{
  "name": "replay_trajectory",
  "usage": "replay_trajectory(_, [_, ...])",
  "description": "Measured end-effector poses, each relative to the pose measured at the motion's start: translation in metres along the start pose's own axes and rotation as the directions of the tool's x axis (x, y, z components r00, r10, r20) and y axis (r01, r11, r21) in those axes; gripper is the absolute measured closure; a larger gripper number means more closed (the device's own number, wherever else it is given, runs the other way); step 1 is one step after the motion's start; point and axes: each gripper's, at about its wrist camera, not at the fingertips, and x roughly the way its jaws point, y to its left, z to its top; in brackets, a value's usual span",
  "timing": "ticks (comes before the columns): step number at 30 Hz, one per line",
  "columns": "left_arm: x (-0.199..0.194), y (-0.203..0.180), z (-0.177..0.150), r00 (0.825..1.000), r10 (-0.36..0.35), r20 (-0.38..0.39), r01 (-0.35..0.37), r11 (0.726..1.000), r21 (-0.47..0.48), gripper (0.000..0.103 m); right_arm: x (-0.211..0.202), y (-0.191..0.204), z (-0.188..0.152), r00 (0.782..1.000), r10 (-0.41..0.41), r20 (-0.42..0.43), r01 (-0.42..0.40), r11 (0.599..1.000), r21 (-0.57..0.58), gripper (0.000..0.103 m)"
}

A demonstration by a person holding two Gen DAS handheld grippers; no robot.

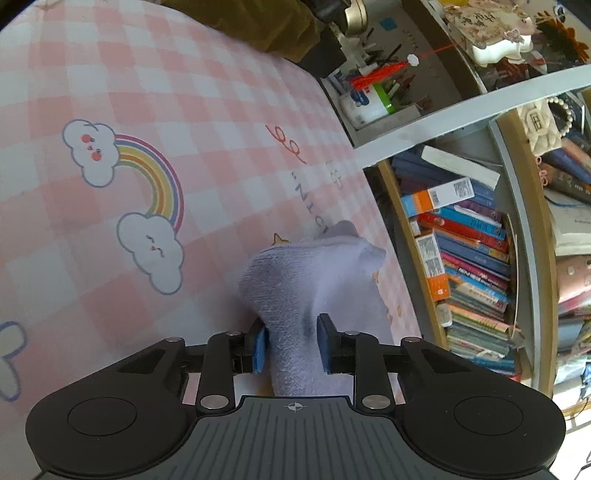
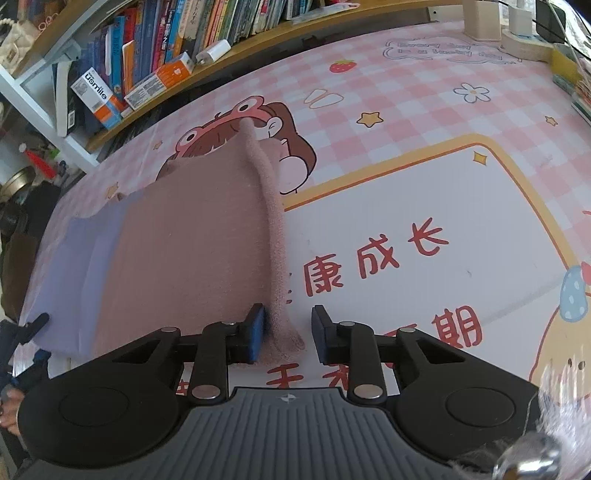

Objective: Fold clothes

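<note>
A sock, lavender at one end (image 1: 295,291) and dusty pink at the other (image 2: 192,236), lies stretched over a pink checked cartoon table mat (image 1: 147,92). My left gripper (image 1: 291,343) has its blue pads against the lavender end, which bunches between the fingers. My right gripper (image 2: 288,332) stands with its jaws apart around the pink end's raised edge (image 2: 275,258); the cloth touches only the left pad (image 2: 258,332).
A bookshelf packed with books (image 1: 472,258) stands along the mat's edge, also in the right wrist view (image 2: 184,33). A cluttered shelf with a bottle and red tassel (image 1: 373,92) sits beyond. A white power strip (image 2: 524,40) lies at the mat's far corner.
</note>
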Motion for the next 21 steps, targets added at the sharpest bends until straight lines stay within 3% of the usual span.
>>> replay_trajectory(1, [0.002,0.001,0.001,1.0,0.01,-0.002,-0.01,1.0,-0.005,0.09,0.0,-0.001,0.0,1.0,0.003,-0.001,-0.003,1.0,0.002,0.078])
replay_trajectory(5, [0.001,-0.005,0.0,1.0,0.015,0.009,-0.016,0.999,0.029,0.094,0.001,-0.001,0.0,1.0,0.012,-0.003,-0.012,1.0,-0.008,0.079])
replay_trajectory(14, [-0.028,-0.071,-0.017,0.993,-0.065,0.102,0.042,0.976,0.215,0.096,0.003,-0.01,0.006,0.996,0.079,-0.036,-0.08,0.996,-0.027,0.079])
replay_trajectory(18, [-0.039,-0.115,-0.041,0.986,-0.104,0.127,0.051,0.931,0.361,0.096,0.006,-0.014,0.011,0.99,0.12,-0.068,-0.124,0.991,-0.059,0.08])
replay_trajectory(21, [-0.048,-0.152,-0.069,0.983,-0.125,0.138,0.04,0.866,0.498,0.096,0.009,-0.017,0.013,0.984,0.16,-0.084,-0.167,0.982,-0.084,0.081])
